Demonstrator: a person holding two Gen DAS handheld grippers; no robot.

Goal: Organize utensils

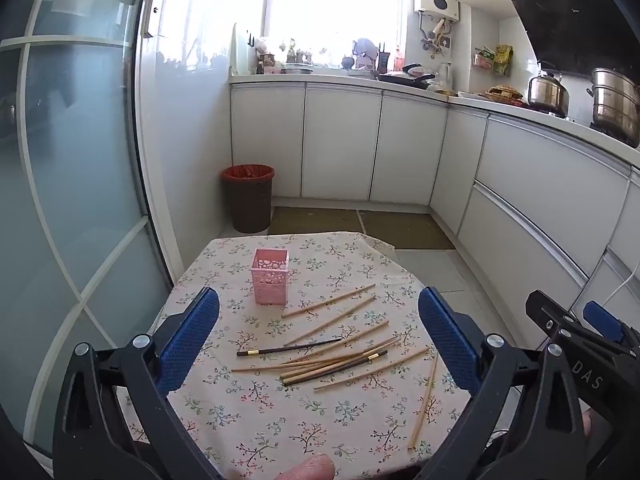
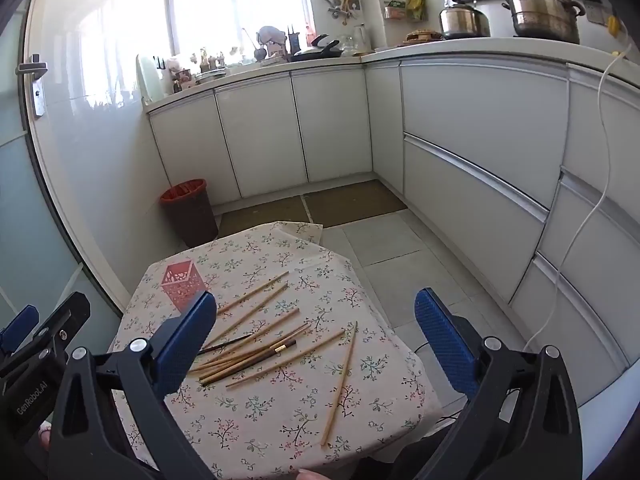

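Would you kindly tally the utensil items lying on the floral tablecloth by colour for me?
Pink holder: 1
Dark chopsticks: 2
Light wooden chopsticks: about 8, since the pile overlaps
Total: about 11

Home kitchen: cabinets (image 1: 340,140), stovetop pots (image 2: 540,8).

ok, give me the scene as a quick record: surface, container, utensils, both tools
surface: small table under a floral cloth
container: pink perforated holder, upright at the far left of the table, looks empty
utensils: loose chopsticks scattered and overlapping mid-table, mostly light wood, two dark ones; one light pair apart on the right
left tool: open, above the table, holding nothing
right tool: open, above the table, holding nothing
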